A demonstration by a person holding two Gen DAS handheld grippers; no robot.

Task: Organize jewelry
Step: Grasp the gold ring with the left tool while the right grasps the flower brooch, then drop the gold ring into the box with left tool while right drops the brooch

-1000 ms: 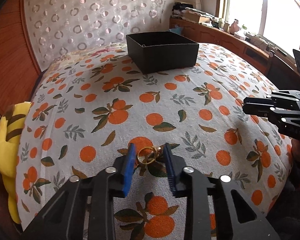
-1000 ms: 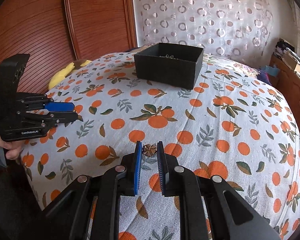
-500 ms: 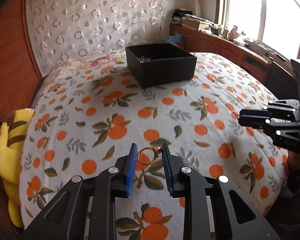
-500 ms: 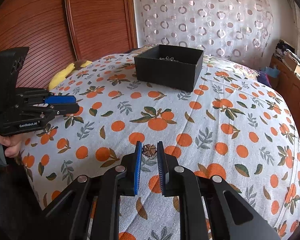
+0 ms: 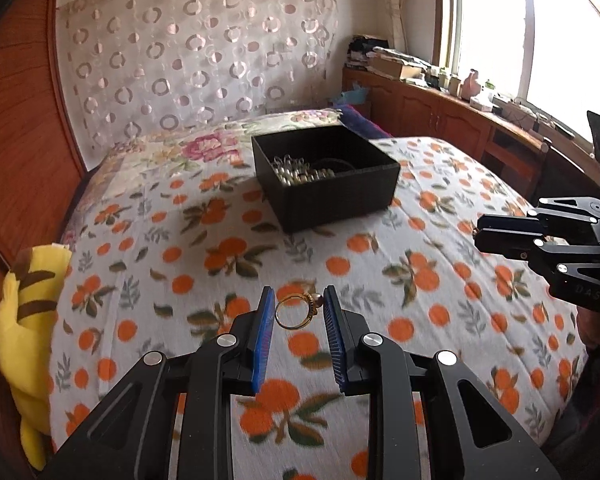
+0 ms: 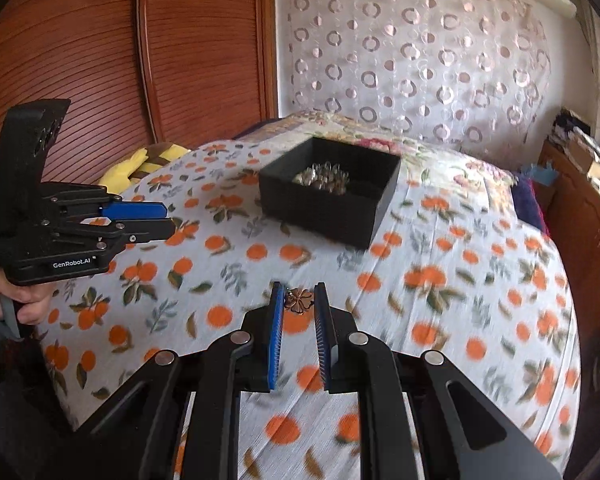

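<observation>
A: Left gripper status?
B: Tilted down and forward. Blue pads clamped across a gold ring, pinched near the tips, clear of the surface below.
A: Right gripper?
B: Same downward tilt. Jaws narrower, pinching a small flower-shaped piece right at the fingertips.
A: Do they see each other?
B: Yes. From the right wrist view, the left unit sits at the far left edge, side-on, fingers level and nearly together. A bare hand grips its handle from below.
A: And from the left wrist view?
B: The right unit enters from the right edge, side-on, black fingers close together. The hand behind it can't be made out.
</observation>
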